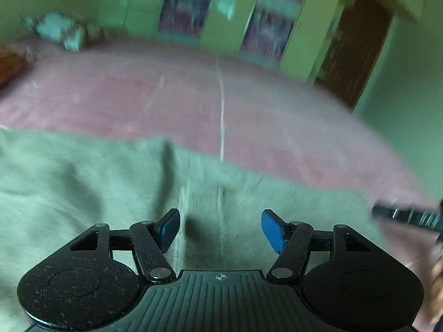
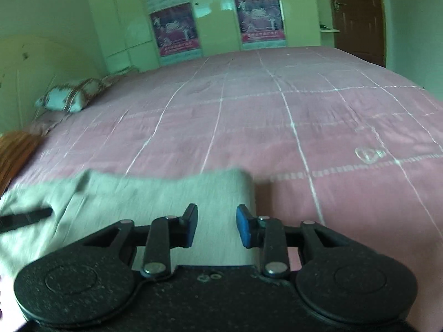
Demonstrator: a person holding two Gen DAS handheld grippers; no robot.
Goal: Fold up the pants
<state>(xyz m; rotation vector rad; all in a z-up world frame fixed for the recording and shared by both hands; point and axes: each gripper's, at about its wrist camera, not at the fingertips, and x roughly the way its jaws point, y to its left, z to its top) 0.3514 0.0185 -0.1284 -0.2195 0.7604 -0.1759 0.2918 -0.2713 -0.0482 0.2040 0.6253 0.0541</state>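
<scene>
Both sets of jaws stand apart with nothing between the blue pads. The left gripper (image 1: 220, 229) is spread wide; the right gripper (image 2: 216, 226) shows a narrower gap but is also free of cloth.

The pants (image 2: 155, 196), pale grey-green, lie flat on the pink bed (image 2: 277, 116) right under and ahead of both grippers. In the left view the cloth (image 1: 110, 182) fills the lower half of the frame, with a dark crease running down from centre toward the left pad. In the right view it fills the lower left, its far edge running roughly left to right across the frame and ending at a rounded corner near centre, just above the right pad. So the cloth's long axis appears to lie across both views, though the blur in the left view makes that uncertain. The right gripper is nearer that corner and side edge; the left sits over the middle of the cloth.

A tip of the other gripper pokes in at lower left of the right view, and at right edge of the left view, so the 2 are near each other.

A pillow (image 2: 66, 98) sits at upper left, wardrobe (image 2: 216, 16) and door (image 2: 357, 13) beyond the bed. Nothing lies on the cloth or in the way of a fold.
</scene>
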